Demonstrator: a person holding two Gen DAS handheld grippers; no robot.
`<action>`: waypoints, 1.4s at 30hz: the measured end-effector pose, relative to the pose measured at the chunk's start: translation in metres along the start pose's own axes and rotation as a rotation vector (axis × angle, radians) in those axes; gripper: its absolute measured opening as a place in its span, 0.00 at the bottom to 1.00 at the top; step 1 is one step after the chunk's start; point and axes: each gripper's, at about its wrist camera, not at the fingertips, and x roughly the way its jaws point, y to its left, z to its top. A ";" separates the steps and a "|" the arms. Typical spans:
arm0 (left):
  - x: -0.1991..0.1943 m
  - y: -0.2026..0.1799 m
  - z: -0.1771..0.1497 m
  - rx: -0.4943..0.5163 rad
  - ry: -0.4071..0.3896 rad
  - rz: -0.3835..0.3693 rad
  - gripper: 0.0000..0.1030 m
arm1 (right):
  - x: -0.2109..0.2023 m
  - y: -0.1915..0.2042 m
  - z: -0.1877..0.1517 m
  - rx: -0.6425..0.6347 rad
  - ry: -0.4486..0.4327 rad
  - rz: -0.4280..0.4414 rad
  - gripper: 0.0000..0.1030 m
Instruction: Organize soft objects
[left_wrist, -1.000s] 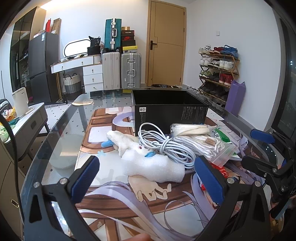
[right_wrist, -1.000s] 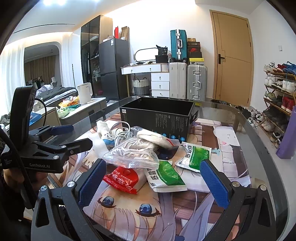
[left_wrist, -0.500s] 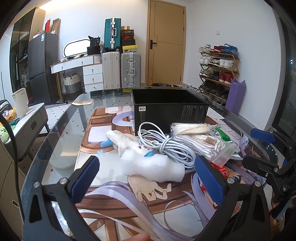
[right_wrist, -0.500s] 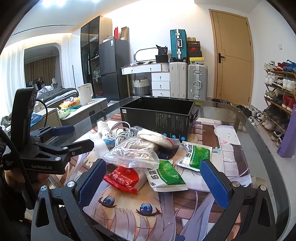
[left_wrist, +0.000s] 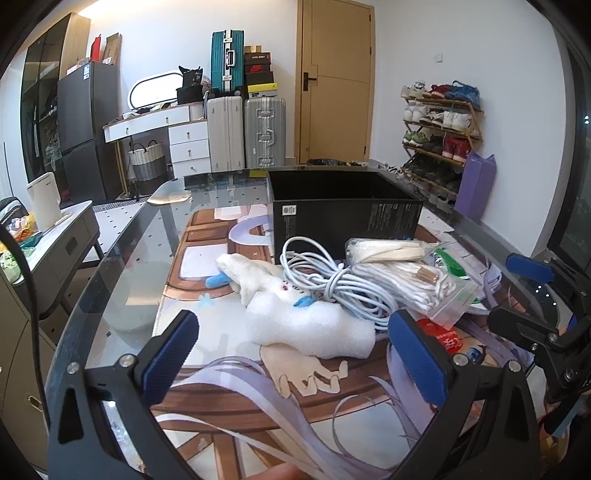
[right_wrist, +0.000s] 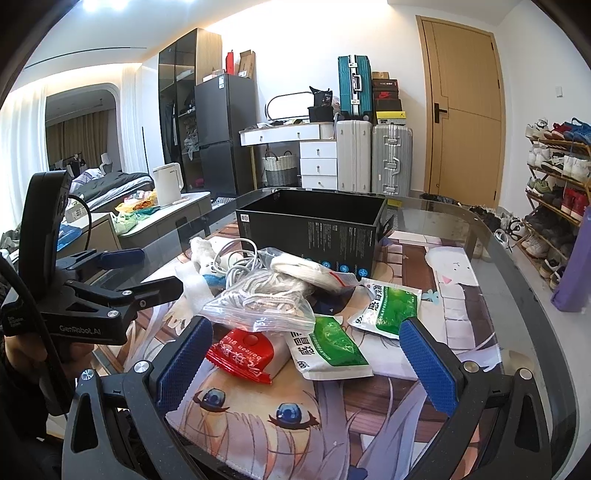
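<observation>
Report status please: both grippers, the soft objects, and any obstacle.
Left gripper open, empty. Right gripper open, empty. Soft pile, white plush toy and cable coil, lies before the black box. Nothing blocking.

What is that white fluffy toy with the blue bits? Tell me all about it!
The white fluffy toy looks like a soft plush, lying flat on the picture mat in front of the black box. A small blue part sticks out on its left, another near its middle. A white foam piece lies over its near end, and the coiled white cable rests against it. Neither gripper touches it.
</observation>
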 end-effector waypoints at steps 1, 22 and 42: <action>0.001 0.000 0.000 0.000 0.004 0.005 1.00 | 0.001 -0.001 0.000 0.001 0.003 0.000 1.00; 0.007 0.005 0.006 0.007 0.075 0.049 1.00 | 0.016 -0.014 -0.003 0.018 0.072 -0.052 1.00; 0.026 0.005 0.005 -0.005 0.124 -0.030 1.00 | 0.033 -0.035 -0.008 0.077 0.184 -0.026 1.00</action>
